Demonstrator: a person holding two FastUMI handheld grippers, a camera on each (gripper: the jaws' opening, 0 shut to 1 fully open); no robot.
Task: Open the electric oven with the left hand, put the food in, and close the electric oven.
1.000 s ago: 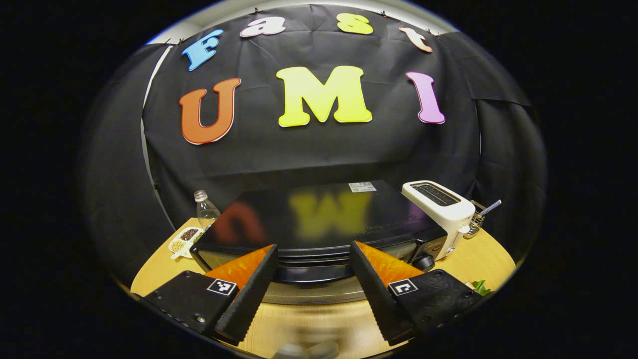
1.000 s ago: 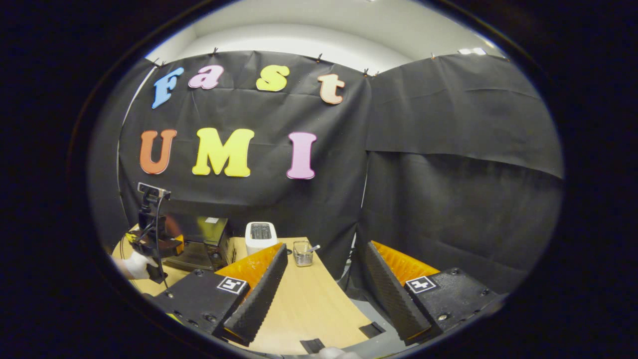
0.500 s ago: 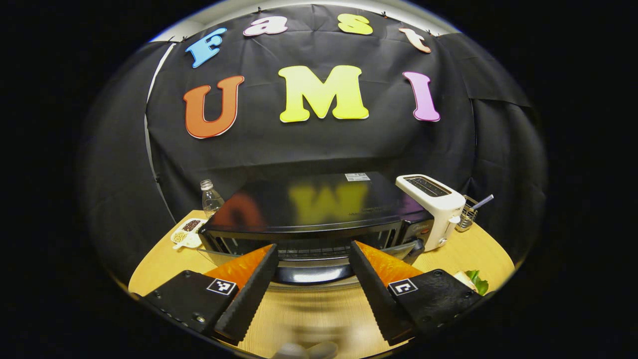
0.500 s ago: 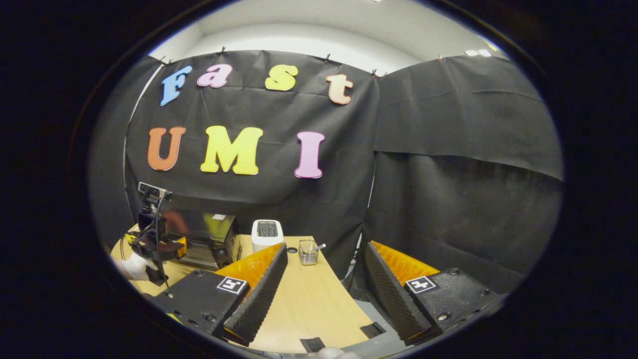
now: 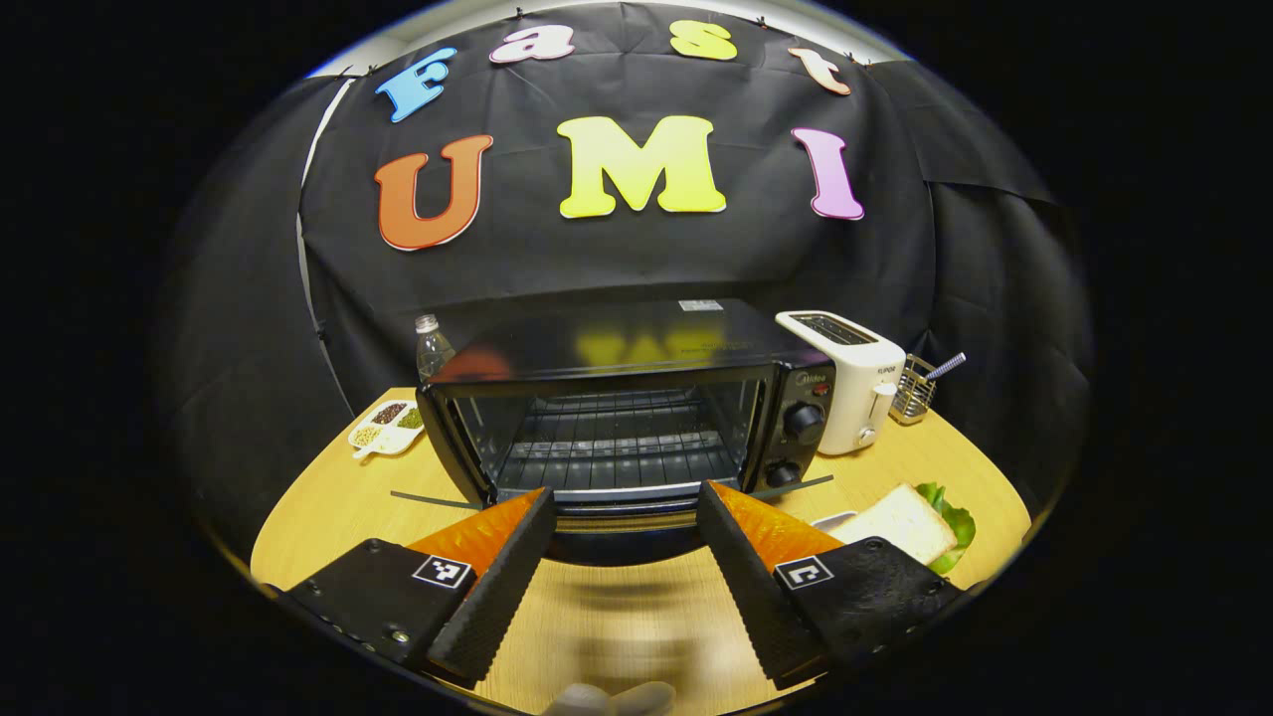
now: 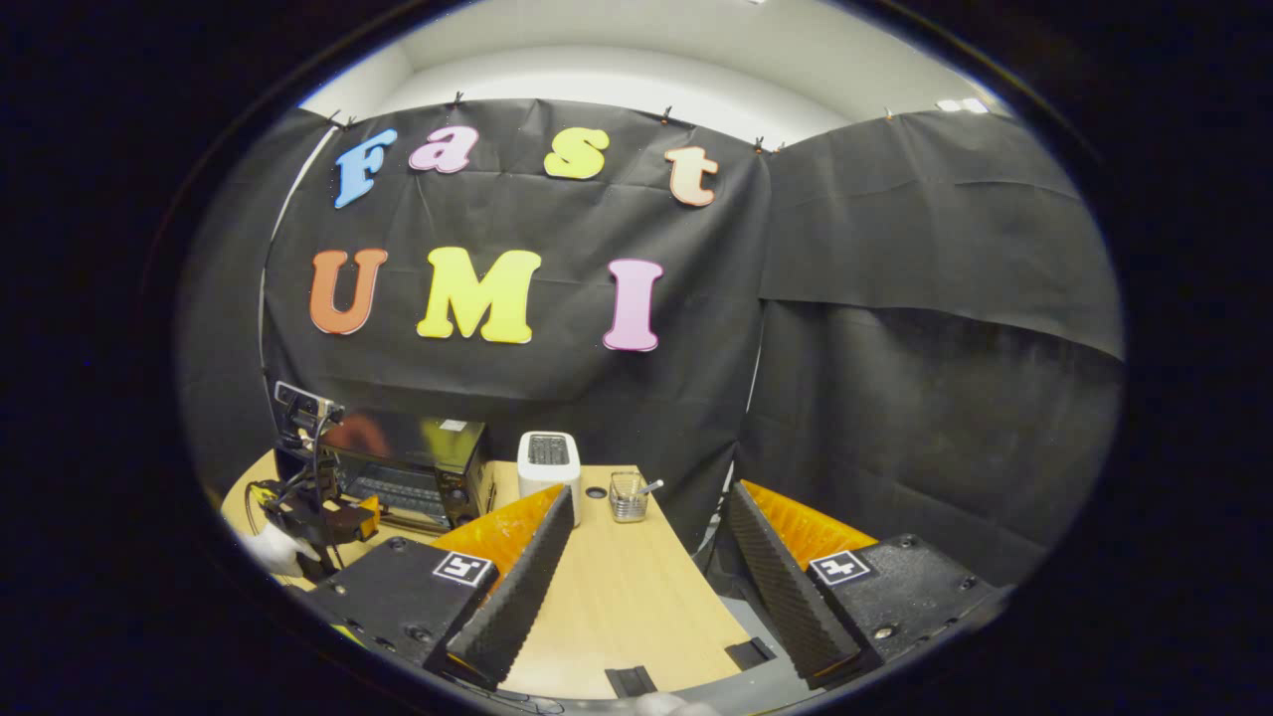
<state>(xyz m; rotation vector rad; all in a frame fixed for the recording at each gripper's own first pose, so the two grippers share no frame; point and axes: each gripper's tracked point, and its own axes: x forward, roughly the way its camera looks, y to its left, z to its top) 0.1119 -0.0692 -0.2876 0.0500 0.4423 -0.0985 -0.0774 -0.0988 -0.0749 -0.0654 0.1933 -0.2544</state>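
Observation:
The black electric oven [image 5: 617,348] stands open at mid-table, its wire rack [image 5: 612,447] bare. Its door hangs down at the front, the dark handle [image 5: 622,542] lying between my fingers. My left gripper [image 5: 625,492] is open, one finger on each side of the handle, neither pressing on it. The food, a slice of bread on lettuce [image 5: 905,519], lies on a white plate right of the oven. In the right gripper view my right gripper [image 6: 651,492] is open above the table's right edge, far from the oven [image 6: 418,467]. There the left gripper [image 6: 318,512] sits in a white-gloved hand [image 6: 271,549].
A white toaster [image 5: 845,378] and a wire utensil holder [image 5: 913,388] stand right of the oven. A clear bottle [image 5: 430,346] and a divided dish of beans [image 5: 388,430] sit to its left. The round wooden table [image 5: 318,507] shows bare wood in front.
The oven door has swung from nearly closed to fully down, baring the rack. My left gripper dropped and pulled back with it. The bread came into view; the right gripper barely shifted.

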